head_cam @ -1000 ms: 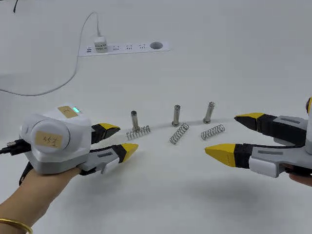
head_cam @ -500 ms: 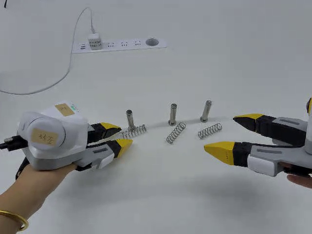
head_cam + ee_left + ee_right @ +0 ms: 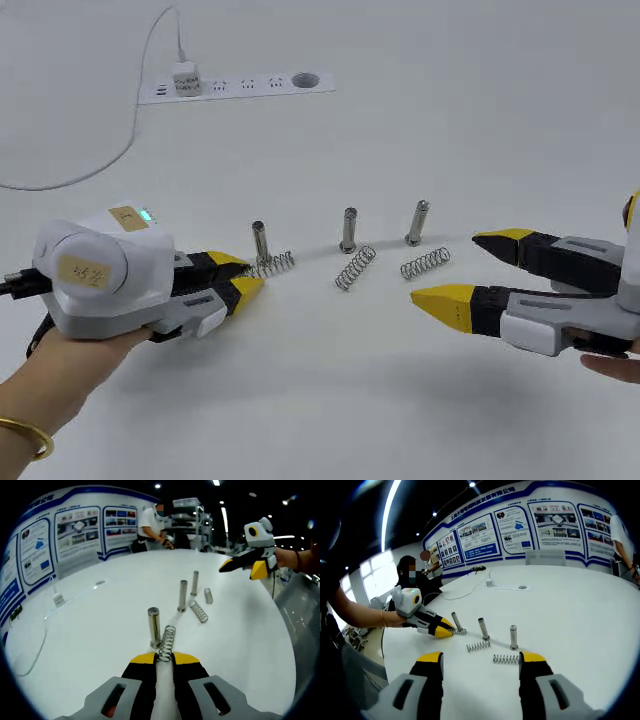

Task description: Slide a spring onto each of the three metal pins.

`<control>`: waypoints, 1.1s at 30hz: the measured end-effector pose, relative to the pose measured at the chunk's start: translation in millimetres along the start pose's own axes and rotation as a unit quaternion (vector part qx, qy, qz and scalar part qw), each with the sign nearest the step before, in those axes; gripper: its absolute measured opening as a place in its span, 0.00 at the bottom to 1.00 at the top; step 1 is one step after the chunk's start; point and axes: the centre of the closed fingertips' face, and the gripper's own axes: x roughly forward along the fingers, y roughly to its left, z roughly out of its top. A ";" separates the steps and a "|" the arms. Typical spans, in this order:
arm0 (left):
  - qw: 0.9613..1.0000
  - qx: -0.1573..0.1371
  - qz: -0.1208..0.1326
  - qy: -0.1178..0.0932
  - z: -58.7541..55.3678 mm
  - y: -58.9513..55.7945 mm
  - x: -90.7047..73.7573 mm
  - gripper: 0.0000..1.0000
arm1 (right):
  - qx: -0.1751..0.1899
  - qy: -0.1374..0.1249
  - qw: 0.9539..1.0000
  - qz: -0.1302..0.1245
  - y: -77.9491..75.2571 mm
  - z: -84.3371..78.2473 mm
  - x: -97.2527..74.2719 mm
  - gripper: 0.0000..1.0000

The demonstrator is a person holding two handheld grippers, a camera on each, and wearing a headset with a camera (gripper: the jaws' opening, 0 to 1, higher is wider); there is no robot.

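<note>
Left claw (image 3: 245,272), right claw (image 3: 447,266) black, yellow-tipped; pins (image 3: 349,228), springs (image 3: 354,268) silver.

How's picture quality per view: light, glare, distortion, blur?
Head view: soft even light, faint shadows by the pins, all sharp, no glare. Left gripper view: heavy fisheye bending, ceiling lamps flare at the top, nearest spring sharp between the jaws. Right gripper view: same bending, bright streak upper left, wall posters slightly soft.

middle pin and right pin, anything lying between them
No, just bare table between the middle pin and right pin; the head view shows it plainly.
</note>
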 end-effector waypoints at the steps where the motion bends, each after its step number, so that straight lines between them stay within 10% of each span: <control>1: 1.000 0.001 0.000 0.000 0.0 0.1 0.0 0.12 | 0.000 0.000 1.000 -0.001 -0.2 0.0 -0.1 0.62; 21: 1.000 -0.008 -0.013 -0.005 0.0 -9.4 -10.4 0.09 | 0.015 -0.008 1.000 0.000 4.2 3.3 -1.1 0.61; 33: 0.998 -0.040 -0.010 -0.048 19.0 -27.8 -26.7 0.09 | 0.048 -0.035 0.998 0.017 17.3 15.9 -1.0 0.59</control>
